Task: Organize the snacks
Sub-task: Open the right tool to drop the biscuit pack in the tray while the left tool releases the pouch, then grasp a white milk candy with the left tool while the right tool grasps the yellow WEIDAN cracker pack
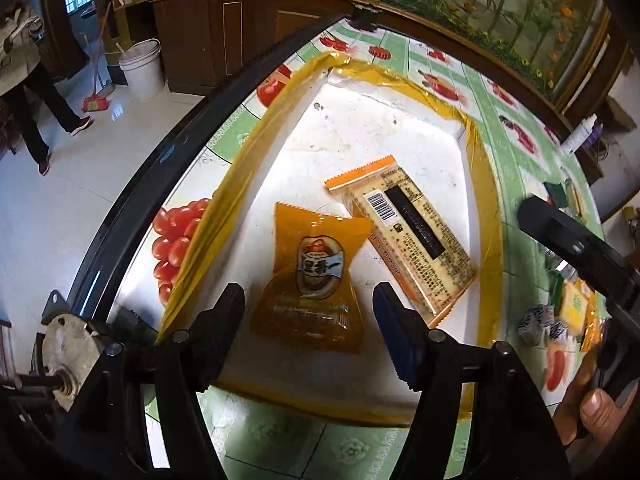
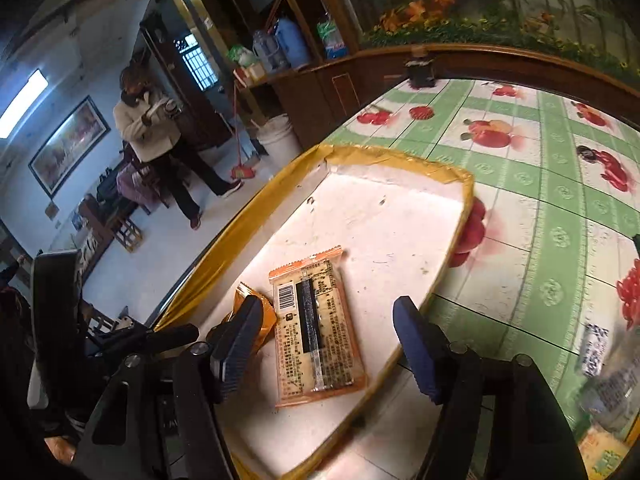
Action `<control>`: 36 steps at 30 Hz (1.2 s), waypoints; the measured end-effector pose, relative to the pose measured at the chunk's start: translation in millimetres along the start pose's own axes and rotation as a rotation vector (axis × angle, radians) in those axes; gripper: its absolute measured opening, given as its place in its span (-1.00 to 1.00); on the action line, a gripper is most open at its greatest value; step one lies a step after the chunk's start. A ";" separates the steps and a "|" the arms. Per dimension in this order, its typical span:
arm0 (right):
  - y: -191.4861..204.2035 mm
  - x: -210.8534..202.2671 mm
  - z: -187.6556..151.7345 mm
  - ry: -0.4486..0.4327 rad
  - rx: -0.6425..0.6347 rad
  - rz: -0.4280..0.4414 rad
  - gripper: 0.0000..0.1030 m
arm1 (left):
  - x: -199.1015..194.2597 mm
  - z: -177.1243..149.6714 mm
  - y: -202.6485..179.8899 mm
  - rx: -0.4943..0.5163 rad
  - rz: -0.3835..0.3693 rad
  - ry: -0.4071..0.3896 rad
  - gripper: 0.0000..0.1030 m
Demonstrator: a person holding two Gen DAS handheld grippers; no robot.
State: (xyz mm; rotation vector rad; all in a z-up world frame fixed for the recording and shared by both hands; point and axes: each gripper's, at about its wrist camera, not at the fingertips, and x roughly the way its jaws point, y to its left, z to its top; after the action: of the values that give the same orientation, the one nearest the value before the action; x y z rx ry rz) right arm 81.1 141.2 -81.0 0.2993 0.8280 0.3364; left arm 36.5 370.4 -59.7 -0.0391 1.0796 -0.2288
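From the left wrist view, your left claw (image 1: 308, 308) stands spread above the near end of the white tray (image 1: 400, 120) with its yellow taped rim, grasping nothing. The orange pouch (image 1: 312, 276) lies flat on the tray floor between the fingers, apparently untouched by either pad. It looks placed, so lift straight up and clear before you swing away, or a finger may drag the slippery film. Just right of it lies the flat cracker packet (image 1: 412, 236), back side up, the two nearly touching at one corner. The pouch's oval badge carries Chinese characters, seen upside down, which I cannot read with confidence; the packet shows a barcode, a black strip and dense small print too fine to read. More snacks (image 1: 560, 316) wait at the right on the fruit-print worktop (image 1: 516, 128).

From the right wrist view, your right claw (image 2: 324, 340) is likewise released and empty, hovering over the cracker packet (image 2: 316, 328), which lies in the tray (image 2: 400, 208) near its right rim. Back off without nudging it toward that low edge. The barcode faces up; the print stays illegible.
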 end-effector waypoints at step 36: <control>-94.0 -150.0 -121.9 -0.132 0.235 -0.151 0.49 | -61.5 -56.1 -119.2 0.264 -0.114 -0.147 0.31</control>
State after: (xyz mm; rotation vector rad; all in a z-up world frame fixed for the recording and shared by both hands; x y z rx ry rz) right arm -89.3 11.1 -95.7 0.4704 0.7557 0.0759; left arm -60.2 271.2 -15.8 0.1181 0.8947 -0.4628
